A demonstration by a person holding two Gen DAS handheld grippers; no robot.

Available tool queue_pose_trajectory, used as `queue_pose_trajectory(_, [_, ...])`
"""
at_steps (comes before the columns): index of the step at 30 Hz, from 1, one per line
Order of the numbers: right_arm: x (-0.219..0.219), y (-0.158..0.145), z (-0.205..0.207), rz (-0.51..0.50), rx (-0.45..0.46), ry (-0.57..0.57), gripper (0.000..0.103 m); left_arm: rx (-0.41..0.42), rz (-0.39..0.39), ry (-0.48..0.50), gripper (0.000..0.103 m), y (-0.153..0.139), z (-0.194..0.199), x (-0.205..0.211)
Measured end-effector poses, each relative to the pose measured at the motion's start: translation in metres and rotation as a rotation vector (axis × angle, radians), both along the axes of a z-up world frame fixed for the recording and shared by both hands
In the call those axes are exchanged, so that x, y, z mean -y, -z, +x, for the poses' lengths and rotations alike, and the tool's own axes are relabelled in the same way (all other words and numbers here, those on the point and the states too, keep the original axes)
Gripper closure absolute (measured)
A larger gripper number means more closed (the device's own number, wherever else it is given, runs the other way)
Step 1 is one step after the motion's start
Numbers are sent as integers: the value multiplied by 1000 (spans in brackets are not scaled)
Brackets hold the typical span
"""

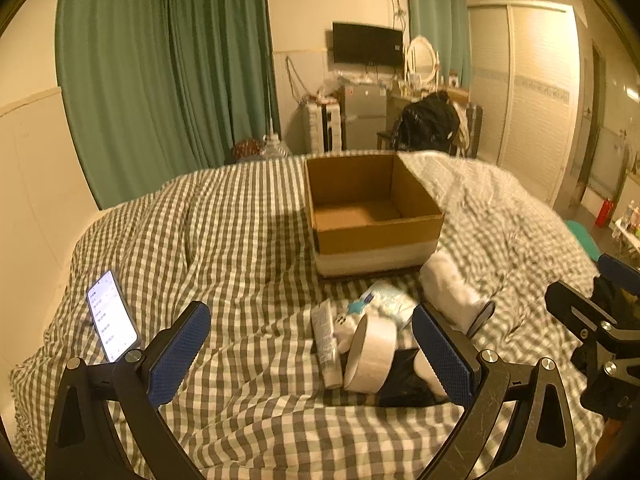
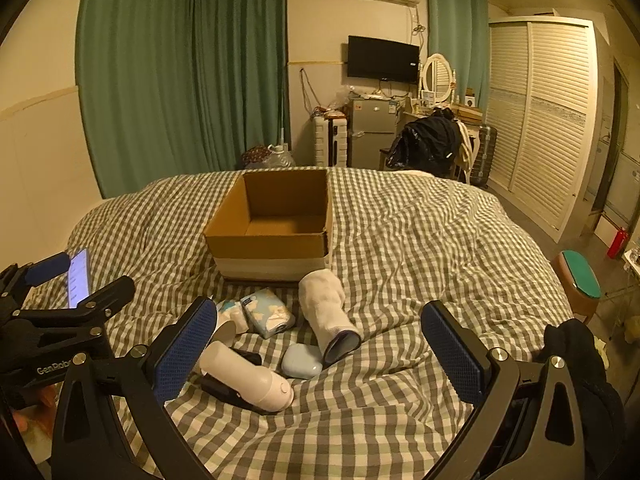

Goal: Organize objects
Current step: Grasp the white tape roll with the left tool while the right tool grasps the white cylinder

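Observation:
An open empty cardboard box [image 1: 376, 204] [image 2: 276, 220] stands on the checked bed. In front of it lie a roll of white tape [image 1: 370, 354], a white tube [image 1: 326, 344], a tissue pack [image 1: 390, 300] [image 2: 268, 312], a white rolled slipper [image 1: 452, 292] [image 2: 326, 308], a white bottle-shaped device [image 2: 248, 378] on a black item and a pale blue case [image 2: 302, 360]. My left gripper [image 1: 312, 354] is open, low above the bed, just short of the tape roll. My right gripper [image 2: 316, 350] is open above the pile.
A lit phone [image 1: 112, 316] [image 2: 78, 278] lies on the bed at the left. The checked duvet [image 1: 240, 232] is rumpled. Beyond the bed are green curtains, a fridge [image 2: 370, 132], a chair with dark clothes and a wardrobe. A stool [image 2: 580, 284] stands right of the bed.

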State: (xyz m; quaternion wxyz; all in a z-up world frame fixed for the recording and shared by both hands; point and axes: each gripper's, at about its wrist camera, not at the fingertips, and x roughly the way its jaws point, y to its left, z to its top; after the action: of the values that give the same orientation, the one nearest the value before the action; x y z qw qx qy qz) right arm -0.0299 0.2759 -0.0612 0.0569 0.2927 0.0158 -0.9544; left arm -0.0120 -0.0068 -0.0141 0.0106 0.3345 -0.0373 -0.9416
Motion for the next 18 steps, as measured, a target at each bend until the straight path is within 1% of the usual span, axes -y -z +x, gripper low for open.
queue_pose_trajectory(5, [10, 15, -7, 9, 53, -31, 1, 98, -29, 4, 0, 22, -14, 5])
queue_pose_trajectory(8, [19, 26, -13, 18, 92, -53, 5, 145, -36, 4, 0, 36, -21, 9])
queue_pose_trajectory(11, [31, 44, -21, 34, 150, -85, 8, 197, -25, 7, 0, 50, -29, 15])
queue_pose_trajectory(13, [41, 58, -29, 54, 199, -115, 14, 227, -9, 13, 0, 59, -34, 19])
queue_pose_trajectory(16, [55, 79, -37, 79, 269, -165, 16, 270, 5, 20, 0, 70, -41, 24])
queue_pose_trajectory(17, [59, 86, -40, 94, 291, -175, 19, 284, 12, 24, 0, 73, -43, 25])
queue_pose_trajectory(18, [61, 92, -42, 105, 316, -185, 26, 300, 22, 29, 0, 77, -46, 26])
